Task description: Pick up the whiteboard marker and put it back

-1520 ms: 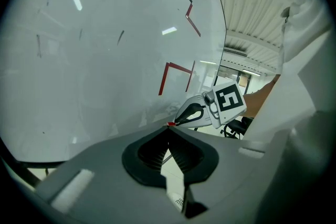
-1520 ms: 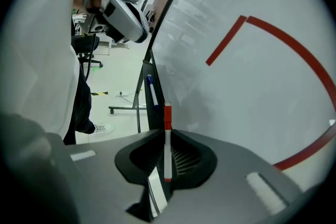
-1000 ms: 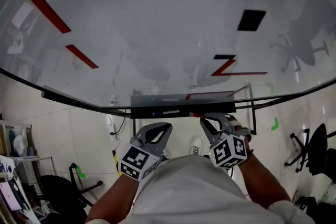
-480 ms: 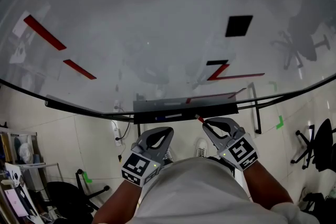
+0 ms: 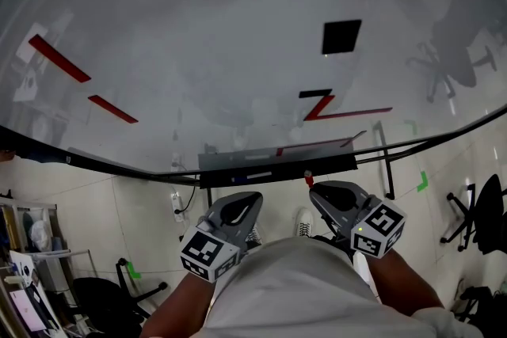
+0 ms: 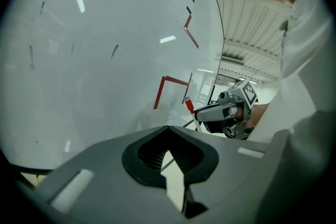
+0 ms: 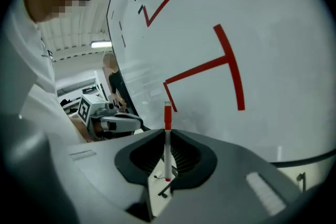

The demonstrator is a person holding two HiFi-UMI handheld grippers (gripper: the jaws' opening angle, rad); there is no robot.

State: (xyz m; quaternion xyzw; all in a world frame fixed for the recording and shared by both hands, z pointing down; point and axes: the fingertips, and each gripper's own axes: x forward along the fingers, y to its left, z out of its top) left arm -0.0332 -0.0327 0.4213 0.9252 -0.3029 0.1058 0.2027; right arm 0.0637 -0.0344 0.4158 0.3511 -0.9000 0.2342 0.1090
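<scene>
One tool (image 7: pixel 167 138) shifted right, gripping marker (image 7: pixel 167 115).

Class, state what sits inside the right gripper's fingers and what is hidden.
A red-capped whiteboard marker, clamped in the right gripper. In the head view only its red tip shows; the fingers cover the barrel.

I can read no printed word, brand or number anywhere. On the whiteboard (image 5: pixel 238 28), ahead of and above the right gripper's (image 7: pixel 167 136) jaws, red strokes under a black bar look like a hand-drawn Z (image 5: pixel 321 105). A red T-like mark (image 7: pixel 227 60) stands up and right of those jaws. The gripper cubes carry only black-and-white square codes (image 5: pixel 207 249), no letters.
</scene>
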